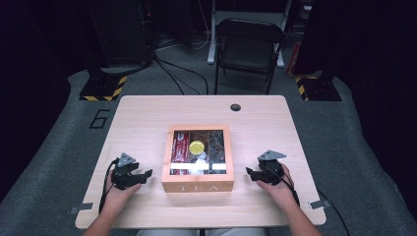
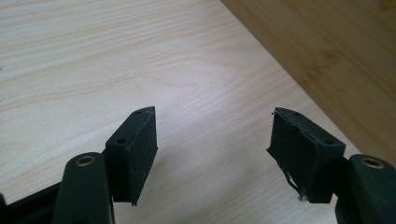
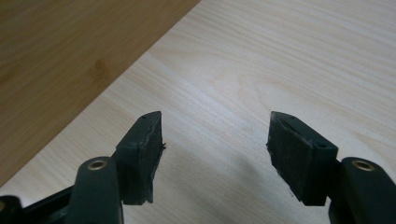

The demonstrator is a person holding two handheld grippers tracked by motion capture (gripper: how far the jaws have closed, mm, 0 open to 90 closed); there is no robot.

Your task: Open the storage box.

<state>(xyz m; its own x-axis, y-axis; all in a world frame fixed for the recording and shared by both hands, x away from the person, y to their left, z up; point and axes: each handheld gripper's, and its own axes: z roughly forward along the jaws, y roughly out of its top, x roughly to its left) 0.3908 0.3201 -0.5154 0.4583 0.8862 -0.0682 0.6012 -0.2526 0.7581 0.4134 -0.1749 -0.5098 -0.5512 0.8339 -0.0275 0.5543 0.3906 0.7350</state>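
Opening stage of work on a tea box. The box point(image 1: 197, 158), wooden with a glazed lid and the word TEA on its front wall, is seen in the high view at the middle of the table point(image 1: 147, 118), lid down; through the glass, packets and a round yellow item can be made out. The left tongs point(image 1: 141, 176) are held on the table just beside the box's left wall, and the right tongs point(image 1: 251, 173) just beside its right wall, both pointing inward. In the left gripper view the left tongs point(image 2: 212, 156) are seen parted, with nothing but bare table between the pads; the box wall point(image 2: 327, 51) lies ahead at the upper right. In the right gripper view the right tongs point(image 3: 215, 156) are likewise parted and empty, the box wall point(image 3: 60, 56) at the upper left. The box is not yet touched; by these pictures, nothing of the handling is judged done, and all of it remains.
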